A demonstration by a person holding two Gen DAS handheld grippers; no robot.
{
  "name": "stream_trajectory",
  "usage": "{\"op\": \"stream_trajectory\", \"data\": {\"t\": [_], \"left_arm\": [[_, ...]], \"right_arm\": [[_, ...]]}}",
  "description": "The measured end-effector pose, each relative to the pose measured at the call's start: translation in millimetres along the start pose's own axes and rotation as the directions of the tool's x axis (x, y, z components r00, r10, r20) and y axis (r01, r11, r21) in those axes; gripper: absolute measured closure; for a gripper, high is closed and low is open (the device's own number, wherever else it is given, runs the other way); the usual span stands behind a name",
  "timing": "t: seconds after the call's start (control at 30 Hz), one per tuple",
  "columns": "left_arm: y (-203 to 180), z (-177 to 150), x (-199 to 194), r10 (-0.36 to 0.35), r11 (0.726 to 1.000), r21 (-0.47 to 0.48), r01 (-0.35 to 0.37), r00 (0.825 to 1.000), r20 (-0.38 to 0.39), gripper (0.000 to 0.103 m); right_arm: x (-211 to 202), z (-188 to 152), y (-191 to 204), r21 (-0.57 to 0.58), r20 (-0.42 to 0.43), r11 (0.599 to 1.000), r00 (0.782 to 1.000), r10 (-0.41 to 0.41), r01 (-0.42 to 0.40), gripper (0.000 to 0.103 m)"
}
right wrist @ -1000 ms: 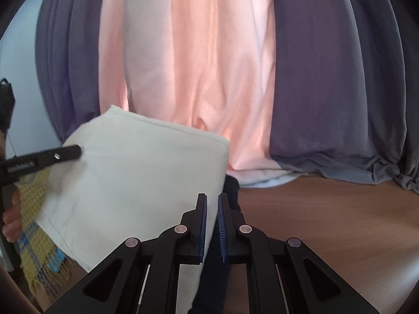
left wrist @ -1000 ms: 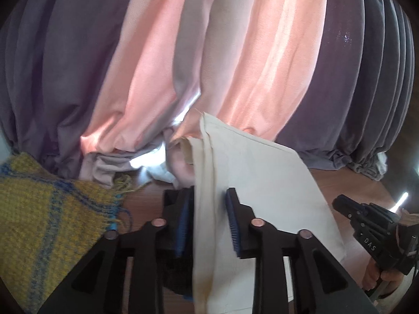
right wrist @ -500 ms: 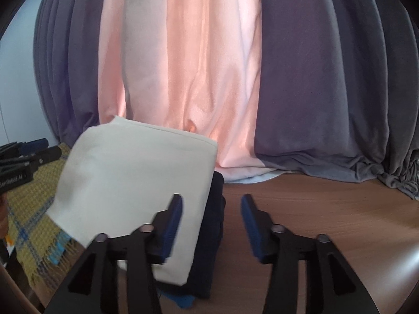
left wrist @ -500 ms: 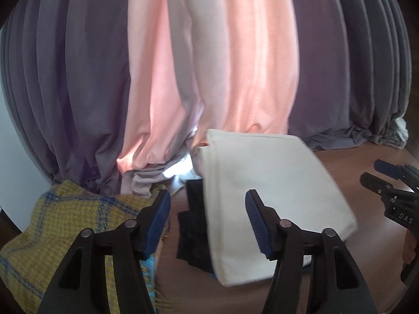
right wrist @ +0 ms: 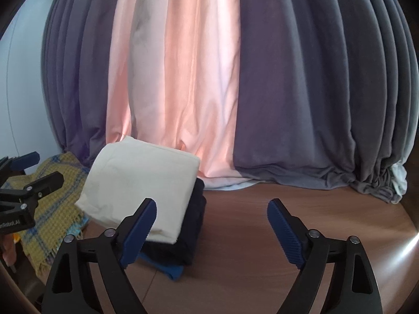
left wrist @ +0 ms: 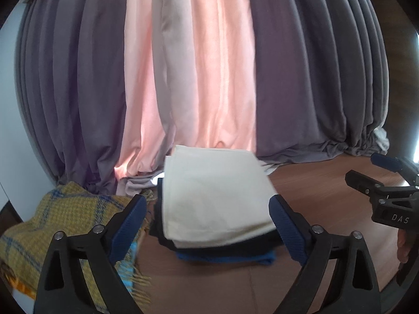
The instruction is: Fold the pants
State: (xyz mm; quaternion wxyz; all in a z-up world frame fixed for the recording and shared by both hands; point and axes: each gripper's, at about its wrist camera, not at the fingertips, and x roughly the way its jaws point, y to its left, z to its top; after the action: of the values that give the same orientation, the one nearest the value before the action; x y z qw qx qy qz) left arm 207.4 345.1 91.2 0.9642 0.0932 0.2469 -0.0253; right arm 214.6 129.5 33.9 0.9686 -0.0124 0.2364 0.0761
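Note:
The folded cream pants lie on top of a stack, over a dark folded garment and a blue one, on the brown table. They also show in the right wrist view. My left gripper is open and empty, just in front of the stack. My right gripper is open and empty, to the right of the stack. Each gripper shows at the edge of the other's view.
A yellow and blue woven blanket lies left of the stack. Purple, pink and grey curtains hang behind and bunch on the table. Bare tabletop lies to the right of the stack.
Both grippers let go of the cream pants, opened wide and drew back. The pants now rest flat on the stack.

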Motion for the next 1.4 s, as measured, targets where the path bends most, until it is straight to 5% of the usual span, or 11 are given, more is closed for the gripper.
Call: {"op": "stream_trajectory", "data": {"t": [0.73,1.4], "left_arm": [[-91,-58,-125,-0.006,0.997,-0.074,0.007,1.000,0.019,0.000],[-121,-74,-164,-0.009,0.998,-0.069,0.010,1.000,0.018,0.000]], "right_arm": [[-143,-61,-52,-0.003,0.014,1.000,1.000,0.022,-0.022,0.011],[-193,-94,-78,0.014,0.013,1.000,1.000,-0.002,0.002,0.011]]}}
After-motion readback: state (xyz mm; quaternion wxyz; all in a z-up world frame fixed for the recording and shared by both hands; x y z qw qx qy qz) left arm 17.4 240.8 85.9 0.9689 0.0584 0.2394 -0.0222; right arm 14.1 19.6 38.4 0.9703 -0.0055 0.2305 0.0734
